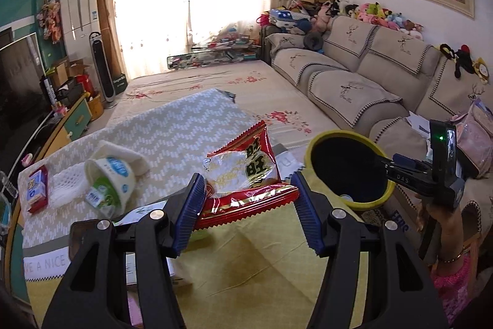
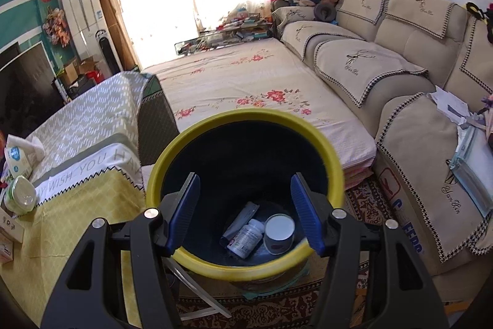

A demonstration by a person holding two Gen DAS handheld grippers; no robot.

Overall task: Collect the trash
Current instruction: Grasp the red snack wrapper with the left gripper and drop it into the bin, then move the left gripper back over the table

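My left gripper (image 1: 248,205) stands open on both sides of a red snack wrapper (image 1: 246,178) that lies crumpled on the yellow tablecloth (image 1: 262,267); whether the blue pads touch it I cannot tell. A tipped white-and-green yogurt cup (image 1: 107,184) and a small red-and-blue carton (image 1: 37,188) lie to the left. My right gripper (image 2: 245,215) is open and empty over the yellow-rimmed black bin (image 2: 246,119), which holds a white pill bottle (image 2: 246,238), a white cup (image 2: 279,232) and a tube (image 2: 240,219). The bin (image 1: 348,168) also shows right of the wrapper.
A beige sofa (image 1: 354,76) runs along the right. A flower-print mattress (image 2: 246,82) lies behind the table. A white mesh cloth (image 1: 67,184) lies under the yogurt cup. A TV (image 1: 18,82) stands at the left. A patterned rug (image 2: 277,307) lies under the bin.
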